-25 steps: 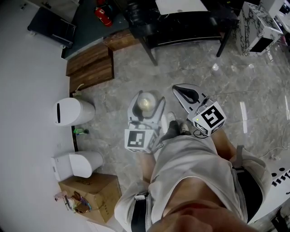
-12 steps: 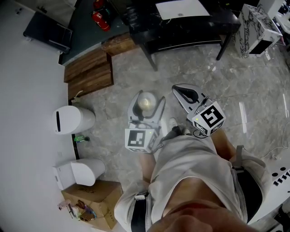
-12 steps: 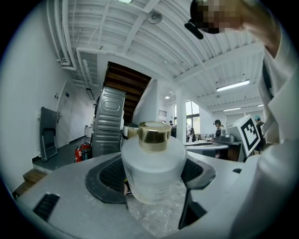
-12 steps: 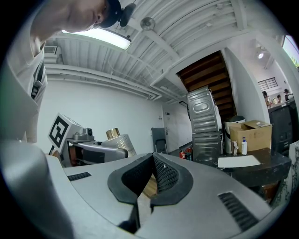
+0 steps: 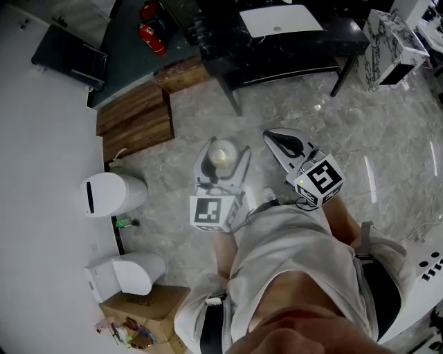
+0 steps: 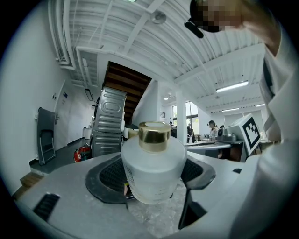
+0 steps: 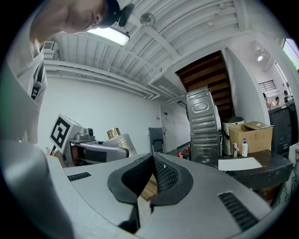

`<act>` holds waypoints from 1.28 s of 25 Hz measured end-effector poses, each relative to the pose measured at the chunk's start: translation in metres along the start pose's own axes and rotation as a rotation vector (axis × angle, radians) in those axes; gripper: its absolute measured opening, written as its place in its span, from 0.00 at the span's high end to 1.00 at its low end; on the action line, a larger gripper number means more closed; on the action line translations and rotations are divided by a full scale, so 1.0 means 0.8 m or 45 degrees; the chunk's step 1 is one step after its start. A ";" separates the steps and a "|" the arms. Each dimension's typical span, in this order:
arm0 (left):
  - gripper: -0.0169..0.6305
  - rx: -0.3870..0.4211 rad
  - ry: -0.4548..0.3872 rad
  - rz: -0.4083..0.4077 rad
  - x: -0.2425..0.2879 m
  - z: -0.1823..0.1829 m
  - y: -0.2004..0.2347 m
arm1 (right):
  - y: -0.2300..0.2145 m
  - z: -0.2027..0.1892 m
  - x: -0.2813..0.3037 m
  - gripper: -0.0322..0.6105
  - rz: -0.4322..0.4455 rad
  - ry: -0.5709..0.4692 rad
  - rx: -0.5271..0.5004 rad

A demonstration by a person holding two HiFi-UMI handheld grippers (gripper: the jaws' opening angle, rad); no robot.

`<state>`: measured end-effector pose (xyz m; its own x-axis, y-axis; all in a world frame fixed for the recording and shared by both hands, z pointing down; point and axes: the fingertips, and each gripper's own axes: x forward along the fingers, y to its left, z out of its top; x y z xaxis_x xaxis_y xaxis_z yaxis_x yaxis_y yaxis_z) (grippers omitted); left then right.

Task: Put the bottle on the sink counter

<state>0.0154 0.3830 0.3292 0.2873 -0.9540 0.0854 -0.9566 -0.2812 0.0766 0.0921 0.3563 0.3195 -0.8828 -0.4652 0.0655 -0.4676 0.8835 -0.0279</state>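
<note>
- I see a grey marble floor filling most of the head view, with the wearer's pale shorts below it.
- A black table stands at the far edge, with a white sheet lying on top.
- Dark wooden steps sit to its left, against the white wall.
- A cardboard box and two white bins line that wall.
- My left gripper points up and away from the body, over the floor. Its jaws are spread about as wide as the bottle and press on it from both sides.
- My right gripper is just beside the left one, its pads meeting at the tips with nothing between them.
- The frosted white bottle stands upright between the left jaws, held in the air.
- Its gold cap is on.
</note>
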 end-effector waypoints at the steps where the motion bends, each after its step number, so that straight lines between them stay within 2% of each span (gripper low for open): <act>1: 0.47 -0.001 -0.001 -0.003 0.001 0.002 0.006 | 0.000 0.000 0.005 0.95 -0.003 0.002 0.000; 6: 0.47 0.011 -0.020 -0.027 0.003 0.011 0.028 | 0.002 0.006 0.026 0.95 -0.031 0.000 -0.006; 17: 0.47 -0.025 -0.044 0.002 0.010 0.007 0.066 | 0.003 0.009 0.066 0.95 -0.020 0.023 -0.035; 32: 0.47 -0.004 -0.015 0.010 0.109 0.018 0.103 | -0.089 0.010 0.124 0.95 -0.009 0.009 0.016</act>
<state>-0.0388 0.2748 0.3286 0.2790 -0.9574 0.0741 -0.9587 -0.2732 0.0788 0.0374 0.2467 0.3198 -0.8792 -0.4709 0.0732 -0.4743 0.8795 -0.0398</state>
